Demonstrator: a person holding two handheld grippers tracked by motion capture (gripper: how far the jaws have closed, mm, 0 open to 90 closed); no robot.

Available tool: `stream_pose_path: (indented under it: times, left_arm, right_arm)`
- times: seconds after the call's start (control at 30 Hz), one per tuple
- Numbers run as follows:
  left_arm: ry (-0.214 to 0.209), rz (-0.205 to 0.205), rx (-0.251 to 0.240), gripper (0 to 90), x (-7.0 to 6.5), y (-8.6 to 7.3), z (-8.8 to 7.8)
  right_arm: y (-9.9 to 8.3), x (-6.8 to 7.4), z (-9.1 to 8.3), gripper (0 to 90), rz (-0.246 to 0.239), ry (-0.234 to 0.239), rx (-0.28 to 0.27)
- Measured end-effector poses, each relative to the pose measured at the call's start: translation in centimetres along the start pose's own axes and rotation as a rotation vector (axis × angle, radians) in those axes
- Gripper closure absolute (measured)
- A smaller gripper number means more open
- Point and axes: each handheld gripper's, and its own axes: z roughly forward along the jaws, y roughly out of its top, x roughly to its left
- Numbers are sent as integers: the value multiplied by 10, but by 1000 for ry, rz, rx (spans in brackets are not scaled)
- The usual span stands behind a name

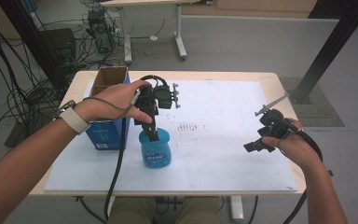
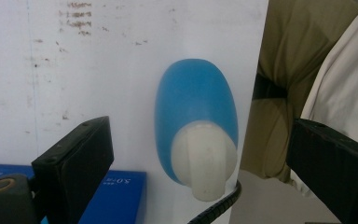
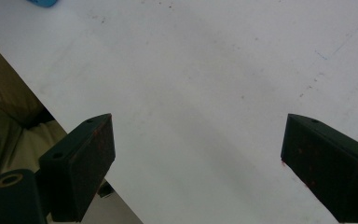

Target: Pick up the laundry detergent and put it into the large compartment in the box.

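Observation:
A blue bottle (image 1: pixel 155 151) with a white cap (image 2: pixel 205 158) stands upright on the white board (image 1: pixel 223 121), near its front left. My left gripper (image 1: pixel 153 135) points straight down over it and is open. In the left gripper view the jaws stand wide on either side of the cap, touching nothing, and the bottle's blue body (image 2: pixel 196 93) lies between them. My right gripper (image 1: pixel 254 146) hovers low over the board's right side, open with nothing between its fingers (image 3: pixel 88 158). A blue corner of the bottle (image 3: pixel 42 2) peeks in at the top of the right gripper view.
A blue carton (image 1: pixel 107 126) with open cardboard flaps stands at the board's left edge, just left of the bottle. Its blue side (image 2: pixel 116 191) lies close behind my left jaw. Brown smudges (image 1: pixel 189 126) mark the board's middle. The board's front edge runs near the person's lap.

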Motion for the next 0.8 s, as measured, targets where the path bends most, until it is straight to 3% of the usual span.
stream_pose_path:
  times: [0.47, 0.8]
  left_arm:
    - [5, 4, 8, 80, -3, 0, 10]
    - [0, -2, -19, 84, -1, -7, 16]
  right_arm:
    - [1, 0, 1, 97, -5, 2, -1]
    - [1, 0, 1, 97, -2, 2, 0]
